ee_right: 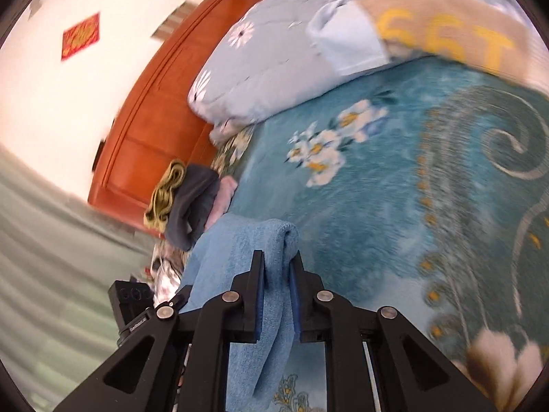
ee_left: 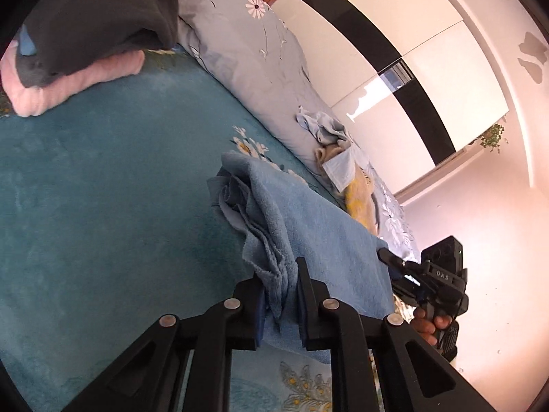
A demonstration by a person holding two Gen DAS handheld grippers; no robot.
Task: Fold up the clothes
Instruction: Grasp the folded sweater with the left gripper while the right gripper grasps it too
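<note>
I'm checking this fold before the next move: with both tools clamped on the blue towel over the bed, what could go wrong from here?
1. The left tool pinches several loose layers at the edge of the blue towel; one layer may slip free and spoil the fold.
2. The right tool grips only a narrow bunched fold, so a pull could drag it out.
3. The stacked clothes lie near on the teal blanket; a swinging towel might knock them.

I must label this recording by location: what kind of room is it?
Most likely a bedroom: a teal floral blanket spread like a bed cover, a grey flowered quilt along it, and a tall white wardrobe behind.
</note>
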